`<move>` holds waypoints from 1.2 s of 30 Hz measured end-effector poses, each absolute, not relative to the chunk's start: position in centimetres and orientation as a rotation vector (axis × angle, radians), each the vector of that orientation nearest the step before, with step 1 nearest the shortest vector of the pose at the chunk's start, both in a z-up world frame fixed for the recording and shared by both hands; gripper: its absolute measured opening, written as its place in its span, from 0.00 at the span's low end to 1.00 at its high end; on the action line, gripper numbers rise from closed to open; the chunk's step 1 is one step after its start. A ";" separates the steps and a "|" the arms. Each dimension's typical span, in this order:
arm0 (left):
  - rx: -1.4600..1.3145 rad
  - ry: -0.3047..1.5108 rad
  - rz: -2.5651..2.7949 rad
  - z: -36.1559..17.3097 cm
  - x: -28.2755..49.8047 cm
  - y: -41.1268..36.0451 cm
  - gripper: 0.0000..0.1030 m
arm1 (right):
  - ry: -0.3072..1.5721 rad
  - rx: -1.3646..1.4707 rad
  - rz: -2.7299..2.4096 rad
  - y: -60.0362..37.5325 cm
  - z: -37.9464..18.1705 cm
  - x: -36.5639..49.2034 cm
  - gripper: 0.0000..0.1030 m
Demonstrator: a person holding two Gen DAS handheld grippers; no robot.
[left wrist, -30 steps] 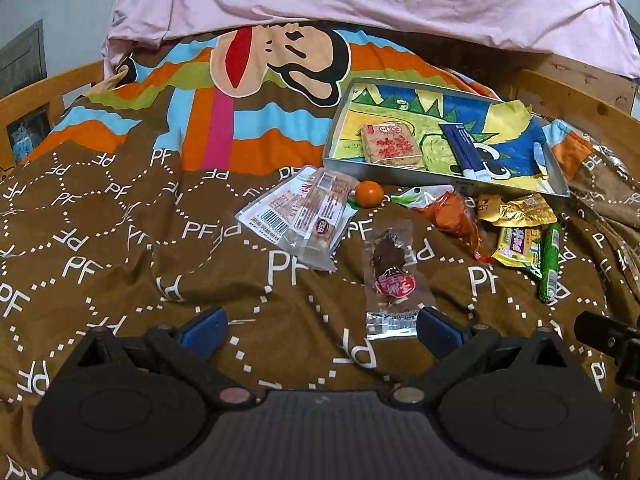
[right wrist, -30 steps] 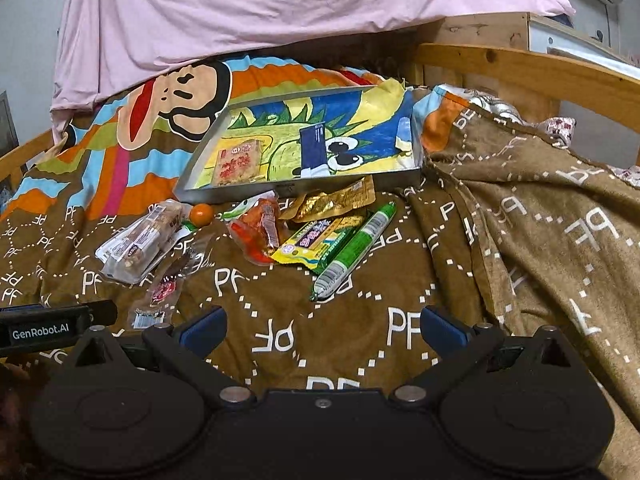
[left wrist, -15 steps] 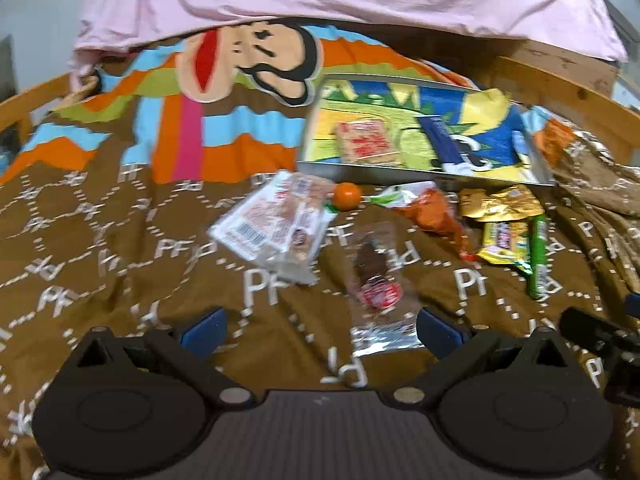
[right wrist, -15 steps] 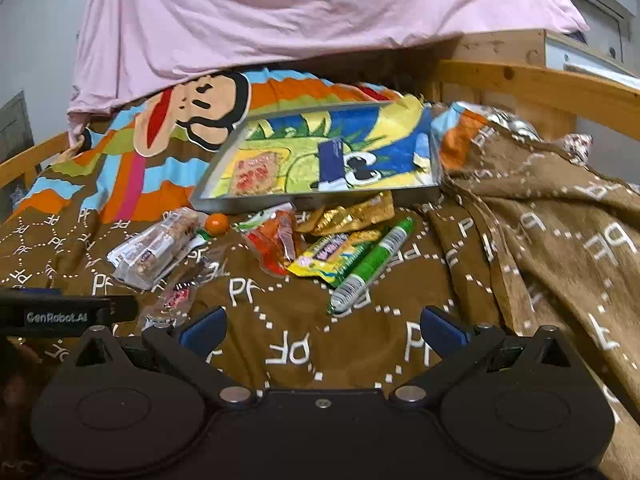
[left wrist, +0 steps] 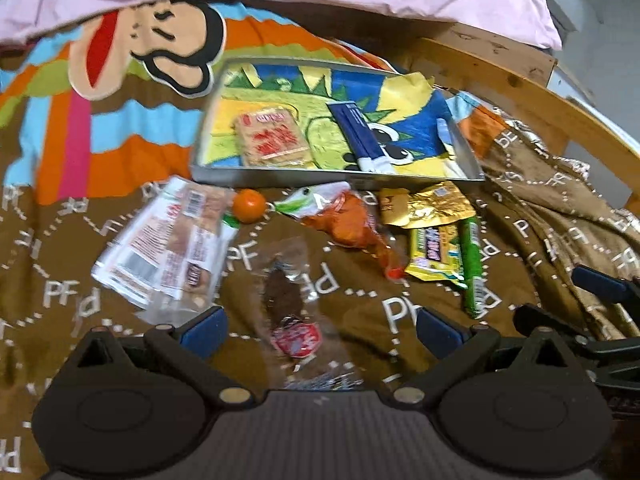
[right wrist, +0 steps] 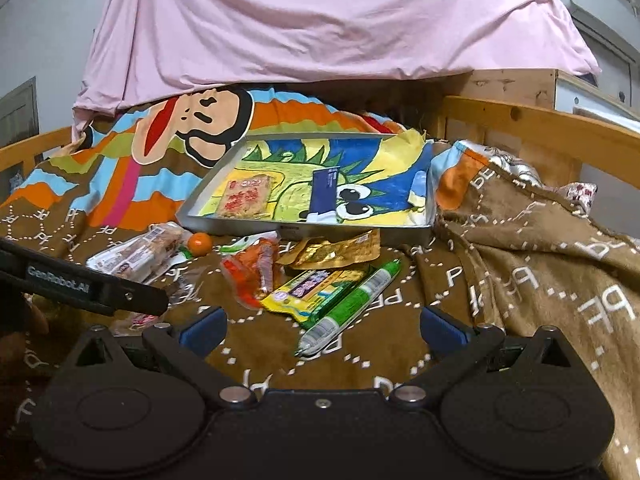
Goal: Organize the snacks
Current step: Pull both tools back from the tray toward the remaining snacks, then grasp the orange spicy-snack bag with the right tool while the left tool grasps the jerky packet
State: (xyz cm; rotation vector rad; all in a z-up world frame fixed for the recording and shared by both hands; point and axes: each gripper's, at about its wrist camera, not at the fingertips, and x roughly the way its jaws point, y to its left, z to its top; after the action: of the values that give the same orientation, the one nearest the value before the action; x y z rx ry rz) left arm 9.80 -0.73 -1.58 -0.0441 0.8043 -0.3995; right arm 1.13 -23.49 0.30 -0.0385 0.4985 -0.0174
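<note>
A metal tray (left wrist: 336,178) (right wrist: 304,229) with a dinosaur lining holds a biscuit pack (left wrist: 274,141) (right wrist: 245,195) and a blue packet (left wrist: 360,136) (right wrist: 325,191). Loose snacks lie on the brown blanket in front of it: a clear pack with a dark snack (left wrist: 290,304), a wrapped cake pack (left wrist: 168,244) (right wrist: 138,251), a small orange (left wrist: 249,205) (right wrist: 199,243), an orange packet (left wrist: 352,226) (right wrist: 256,268), a gold pouch (left wrist: 426,204) (right wrist: 336,250), a yellow bar (left wrist: 436,252) (right wrist: 312,289) and a green stick (left wrist: 472,264) (right wrist: 352,306). My left gripper (left wrist: 318,326) is open, straddling the clear pack. My right gripper (right wrist: 322,326) is open, just short of the green stick.
A pink sheet (right wrist: 320,20) hangs at the back. A wooden bed rail (right wrist: 540,126) runs along the right and a bunched blanket fold (right wrist: 540,256) rises at the right. The left gripper's body (right wrist: 80,286) crosses the right view's left side.
Both grippers have moved forward toward the snacks. The left one has closed in over the clear pack, which now lies between its open fingers.
</note>
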 end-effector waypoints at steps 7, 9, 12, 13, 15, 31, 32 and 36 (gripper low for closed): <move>-0.085 0.895 -0.375 -2.8 12.1 -0.6 0.99 | 0.510 -0.058 0.076 -24.0 0.7 4.8 0.99; -0.096 0.915 -0.374 -3.2 12.8 -0.4 0.99 | 0.530 -0.042 0.147 -24.2 1.1 7.2 0.99; -0.098 0.937 -0.384 -3.8 13.6 -0.1 0.97 | 0.548 -0.022 0.226 -24.3 1.8 10.6 0.99; -0.103 0.943 -0.389 -4.0 13.9 0.1 0.97 | 0.554 -0.027 0.255 -24.2 1.9 11.8 0.99; -0.120 0.955 -0.405 -4.3 14.3 0.7 0.95 | 0.572 -0.035 0.303 -23.8 1.8 13.5 0.97; -0.187 1.003 -0.393 -5.0 16.2 1.6 0.65 | 0.766 -0.067 0.424 -20.0 -2.3 20.8 0.77; -0.198 1.005 -0.389 -5.0 16.3 1.7 0.64 | 0.774 -0.067 0.420 -20.2 -2.4 20.9 0.75; -0.222 1.010 -0.383 -5.0 16.3 2.0 0.61 | 0.794 -0.115 0.412 -20.2 -3.0 20.6 0.70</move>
State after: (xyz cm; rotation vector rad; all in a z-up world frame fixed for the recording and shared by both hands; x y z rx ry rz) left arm 16.28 1.97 -5.02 -0.2224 1.0102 -0.3835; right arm 20.64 -20.25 -2.96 -0.1148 0.7945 0.4122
